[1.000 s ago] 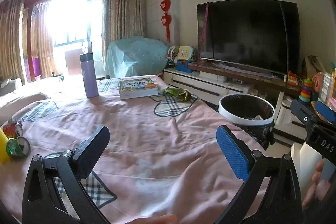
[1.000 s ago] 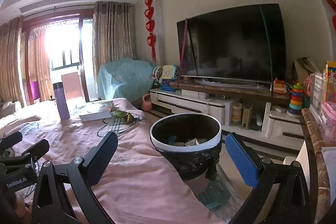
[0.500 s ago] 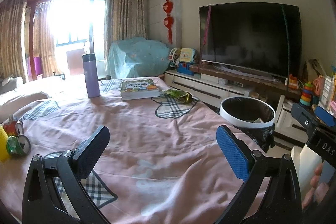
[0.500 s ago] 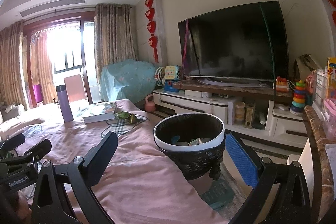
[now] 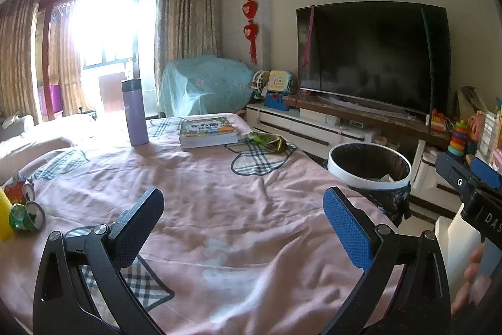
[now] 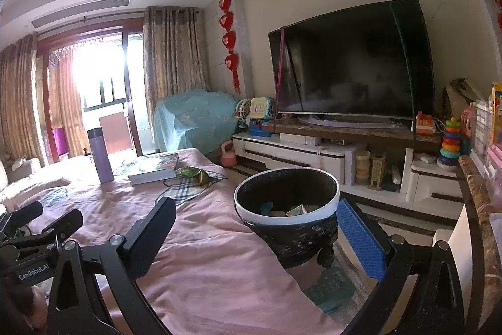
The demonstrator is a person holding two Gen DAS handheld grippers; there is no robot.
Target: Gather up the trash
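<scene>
Left claw (image 5: 243, 218) gapes empty over the pink bench (image 5: 219, 209), crushed cans (image 5: 25, 214) lying at the frame's left edge, close beside it. The green wrapper (image 5: 266, 142) sits far ahead, centre-frame, long axis crosswise. Right claw (image 6: 254, 228), jaws apart and empty, faces the bin (image 6: 287, 209), so the left looks nearer the cans.

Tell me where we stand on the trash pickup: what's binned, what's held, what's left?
Done: the bin already holds a few scraps. In hand: nothing; the left gripper and right gripper are both open and empty. Left: the green wrapper beside the book, and the crushed cans at the table's left edge.
</scene>
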